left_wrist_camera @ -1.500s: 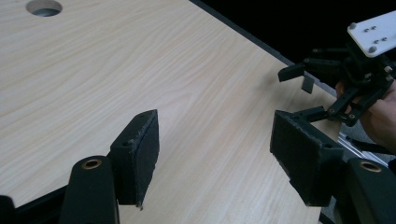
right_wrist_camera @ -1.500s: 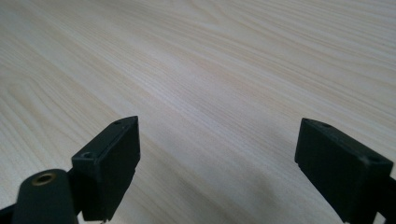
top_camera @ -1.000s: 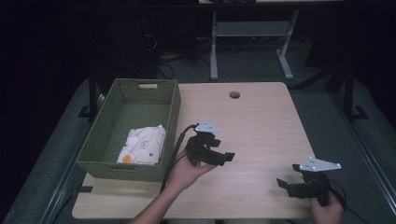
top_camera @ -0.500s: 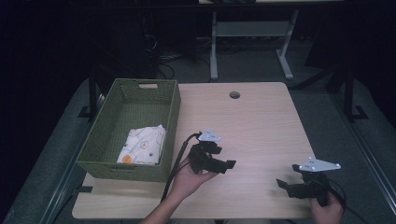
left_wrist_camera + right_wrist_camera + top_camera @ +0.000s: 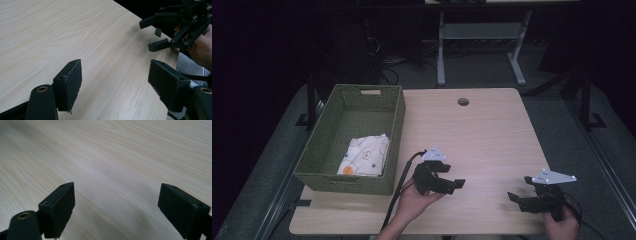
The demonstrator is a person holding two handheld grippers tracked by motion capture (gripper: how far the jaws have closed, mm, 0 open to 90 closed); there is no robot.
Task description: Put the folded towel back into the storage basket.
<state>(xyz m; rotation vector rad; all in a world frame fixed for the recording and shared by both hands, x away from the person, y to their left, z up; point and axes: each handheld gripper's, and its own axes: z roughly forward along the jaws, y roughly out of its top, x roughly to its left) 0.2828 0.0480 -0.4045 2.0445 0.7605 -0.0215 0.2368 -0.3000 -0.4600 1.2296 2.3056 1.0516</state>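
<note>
The left gripper (image 5: 451, 183) is hovering over the bare table (image 5: 482, 130) with its jaws gaping wide, nothing between them. At its three o'clock, well apart, the right gripper (image 5: 523, 199) is likewise spreading its jaws over bare wood. The folded cloth (image 5: 364, 155) is lying inside the green basket (image 5: 394, 120), at the left gripper's ten o'clock.
</note>
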